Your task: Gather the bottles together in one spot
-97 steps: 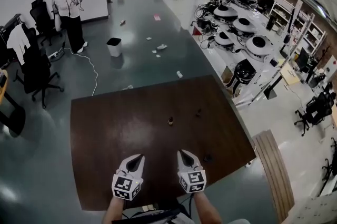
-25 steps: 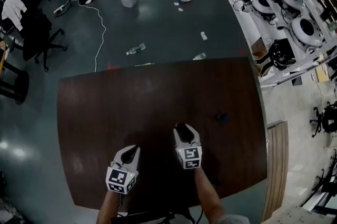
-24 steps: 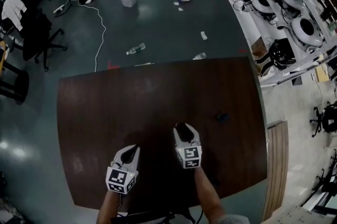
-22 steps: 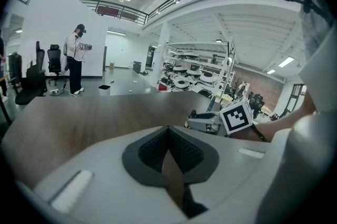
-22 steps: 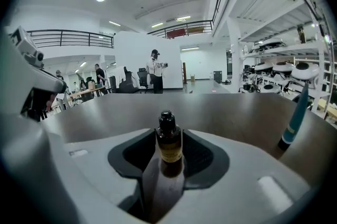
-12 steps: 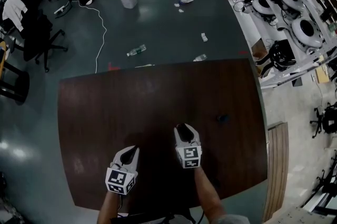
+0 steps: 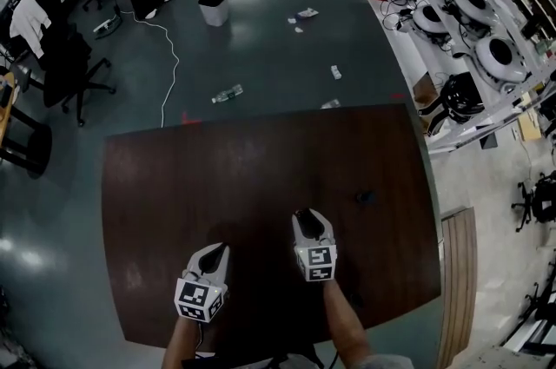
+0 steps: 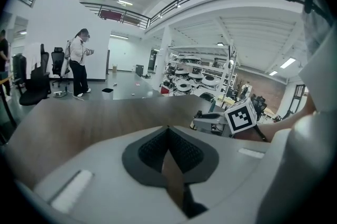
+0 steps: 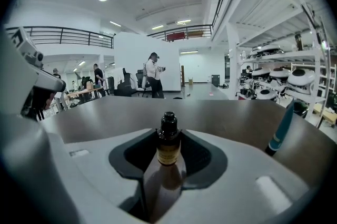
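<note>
Right gripper view first: what sits between the jaws?

— A small amber bottle [image 9: 168, 148] with a black cap, upright, right at the tips of the right gripper [image 7: 306, 220]. The jaws have just been closing, and the pads look pressed against its sides, so I read it as gripped.

— Which step is that, then?

— The pick-up of one bottle, I'd say: grasp made, lift not yet begun. Its foot seems to rest on the dark table [image 7: 174, 202], around the middle and somewhat toward the near edge.

— Where should it go?

— Most likely toward what I take for a slim teal bottle [image 9: 280, 130], off to the right and well apart from the amber one. The next move calls for a firm hold, a small lift clear of the tabletop, and a carry to the right. Then it needs a gentle set-down just beside the teal one without knocking it. So narrow a bottle could easily tip if let go at a slant.

— And the other hand?

— The left gripper [image 8: 168, 129] has its jaws together with nothing in them. It hangs over the near part of the table, beside the right one and a little behind it. Both grippers point forward and slope down toward the tabletop, with the forearms [image 7: 346, 328] reaching in from the near edge.
</note>
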### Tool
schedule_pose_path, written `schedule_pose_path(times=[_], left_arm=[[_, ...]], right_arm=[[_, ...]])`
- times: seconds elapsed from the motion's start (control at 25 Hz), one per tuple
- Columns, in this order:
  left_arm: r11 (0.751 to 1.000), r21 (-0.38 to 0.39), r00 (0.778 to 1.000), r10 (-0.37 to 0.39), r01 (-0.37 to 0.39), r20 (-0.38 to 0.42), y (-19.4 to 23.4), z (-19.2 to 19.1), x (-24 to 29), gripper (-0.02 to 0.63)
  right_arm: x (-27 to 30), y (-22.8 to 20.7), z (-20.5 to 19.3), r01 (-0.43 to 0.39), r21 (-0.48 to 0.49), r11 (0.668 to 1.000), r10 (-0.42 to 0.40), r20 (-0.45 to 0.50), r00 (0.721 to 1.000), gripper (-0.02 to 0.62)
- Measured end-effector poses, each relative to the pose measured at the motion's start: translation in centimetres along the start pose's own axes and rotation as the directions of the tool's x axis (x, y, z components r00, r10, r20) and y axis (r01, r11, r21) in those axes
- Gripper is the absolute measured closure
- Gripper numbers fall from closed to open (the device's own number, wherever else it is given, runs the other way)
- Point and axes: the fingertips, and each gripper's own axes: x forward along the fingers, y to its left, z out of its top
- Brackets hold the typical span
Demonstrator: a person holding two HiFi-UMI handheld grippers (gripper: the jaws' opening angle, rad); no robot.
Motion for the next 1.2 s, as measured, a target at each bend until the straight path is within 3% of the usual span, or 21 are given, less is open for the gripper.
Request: schedule_pose_path(times=[0.56, 1.2], left_arm=[[0.999, 0.038, 0.998, -0.022, 0.019, 0.067, -2.3, 1.1, -3.5, 0.606], [0.999, 0.049, 0.992, -0.005, -0.001, 0.125, -3.5, 0.0, -8.8, 0.606]], right_arm=[[-7.7, 1.6, 1.7, 0.025, -0.040, 0.999, -0.022, 0.069, 0.997, 0.456], [-15.0, 7.6, 0.9, -0.036, -0.093, 0.995, 0.041, 0.059, 0.997, 0.456]])
